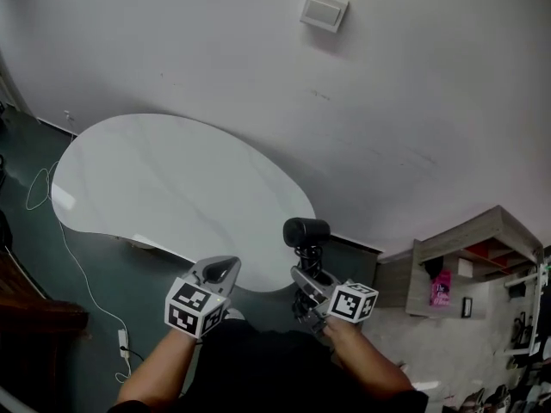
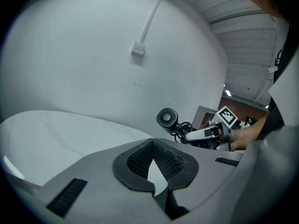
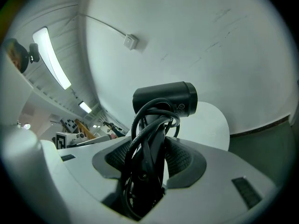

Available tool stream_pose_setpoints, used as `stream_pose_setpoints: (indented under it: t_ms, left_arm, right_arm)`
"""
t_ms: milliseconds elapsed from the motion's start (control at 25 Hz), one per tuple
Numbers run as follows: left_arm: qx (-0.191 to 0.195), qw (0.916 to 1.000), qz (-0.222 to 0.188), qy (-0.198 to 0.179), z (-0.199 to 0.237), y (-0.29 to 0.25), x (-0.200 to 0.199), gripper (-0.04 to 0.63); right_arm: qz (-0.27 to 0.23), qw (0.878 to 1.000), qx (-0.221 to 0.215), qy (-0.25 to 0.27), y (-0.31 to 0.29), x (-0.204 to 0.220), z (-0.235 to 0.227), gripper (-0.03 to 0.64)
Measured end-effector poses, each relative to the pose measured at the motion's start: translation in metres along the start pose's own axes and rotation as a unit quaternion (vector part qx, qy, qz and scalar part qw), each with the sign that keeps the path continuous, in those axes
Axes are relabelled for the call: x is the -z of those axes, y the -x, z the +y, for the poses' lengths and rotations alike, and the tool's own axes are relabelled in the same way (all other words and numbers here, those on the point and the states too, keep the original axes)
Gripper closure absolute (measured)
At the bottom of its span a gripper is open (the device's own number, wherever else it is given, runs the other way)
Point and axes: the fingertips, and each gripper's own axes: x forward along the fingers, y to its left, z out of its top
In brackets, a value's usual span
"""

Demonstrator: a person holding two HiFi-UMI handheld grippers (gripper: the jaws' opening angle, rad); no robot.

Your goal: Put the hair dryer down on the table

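A black hair dryer (image 1: 306, 231) stands upright in the air just off the white oval table's (image 1: 172, 188) near right edge, its cord wound round the handle. My right gripper (image 1: 308, 284) is shut on that handle; in the right gripper view the handle and cord fill the space between the pads (image 3: 182, 160), with the barrel (image 3: 164, 98) above and the table (image 3: 212, 125) behind. My left gripper (image 1: 219, 272) hovers at the table's near edge, jaws together with nothing in them (image 2: 153, 160). The left gripper view also shows the hair dryer (image 2: 167, 118) held by the right gripper (image 2: 205, 133).
A white wall box (image 1: 325, 10) sits high on the wall behind the table. A white cable (image 1: 53, 222) runs over the dark floor at left to a plug strip (image 1: 122, 341). A wooden shelf unit (image 1: 465, 261) with a pink item (image 1: 441, 287) stands at right.
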Motion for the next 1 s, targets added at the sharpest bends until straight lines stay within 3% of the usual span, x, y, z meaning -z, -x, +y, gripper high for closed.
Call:
stream_pose_setpoints:
  t_ms: [400,1000]
  left_arm:
    - [0.008,0.9998,0.015,-0.004,0.030,-0.020,0.005,0.584]
    - [-0.102,0.9924,-0.012,0.067,0.032,-0.017,0.009,0.584]
  right_arm:
    - [0.066,0.994,0.071,0.044,-0.073,0.011,-0.062,0.413]
    - [0.185,0.967,0.095,0.148,-0.165,0.010,-0.120,0.414]
